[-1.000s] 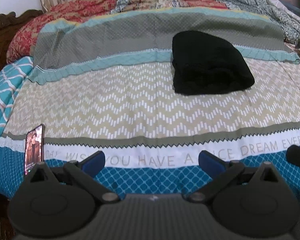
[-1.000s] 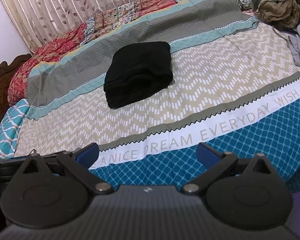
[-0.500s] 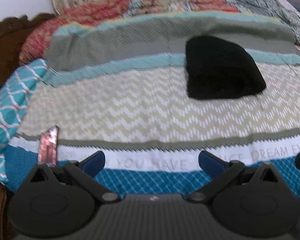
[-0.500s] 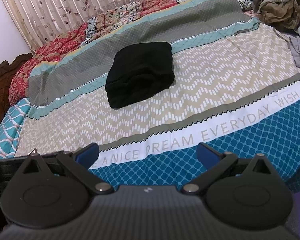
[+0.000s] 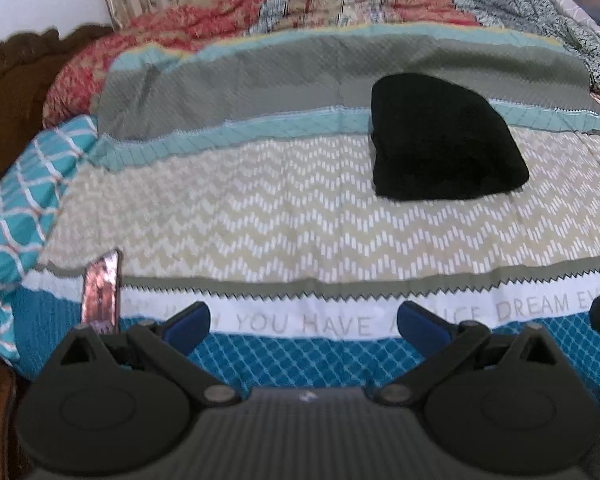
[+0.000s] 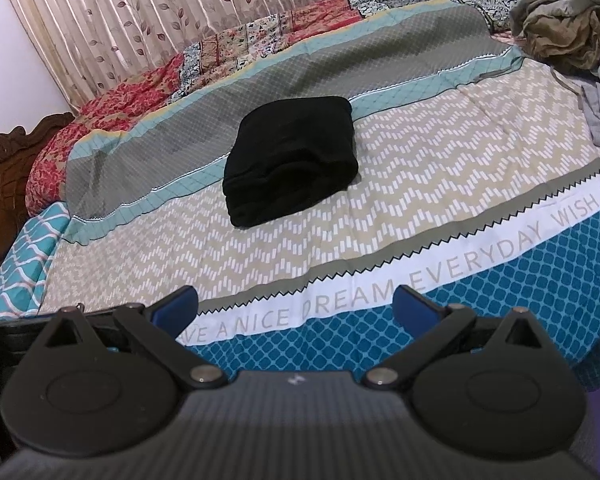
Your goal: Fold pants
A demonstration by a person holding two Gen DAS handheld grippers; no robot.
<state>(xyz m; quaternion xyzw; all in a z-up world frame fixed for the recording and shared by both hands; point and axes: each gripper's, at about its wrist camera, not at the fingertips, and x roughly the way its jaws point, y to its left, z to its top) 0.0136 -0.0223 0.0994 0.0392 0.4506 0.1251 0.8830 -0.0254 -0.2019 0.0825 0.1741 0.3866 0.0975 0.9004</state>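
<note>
Jaws first: on my left gripper (image 5: 302, 322) they stand wide apart with nothing between them, hanging over the near edge of the bed (image 5: 260, 220), above the blue band of the bedspread. My right gripper (image 6: 296, 304) is the same, jaws spread and empty, over the white strip of lettering at that same near edge. Neither one touches cloth.

Just past the left gripper, at the bed's near left corner, a phone (image 5: 100, 294) lies on the bedspread with its screen lit. It is well apart from the pants.

Farther in, around the middle of the bed, the black pants (image 6: 292, 160) sit as a compact stacked bundle, straddling the line between the zigzag band and the teal stripe. From the right view I can see several layers along the near side, edges fairly even. In the left view the same bundle (image 5: 444, 140) sits right of the bed's centre.

Beyond that, along the far side of the bed, is a red patterned quilt (image 6: 112, 120), with a heap of loose clothes (image 6: 560, 28) at the far right corner and a curtain (image 6: 140, 12) behind.

I judge the folding itself done and both grippers clear of it. What is left, if anything, is a light squaring of the bundle's edges; that would call for reaching in well over the bed without dragging the top layer.
</note>
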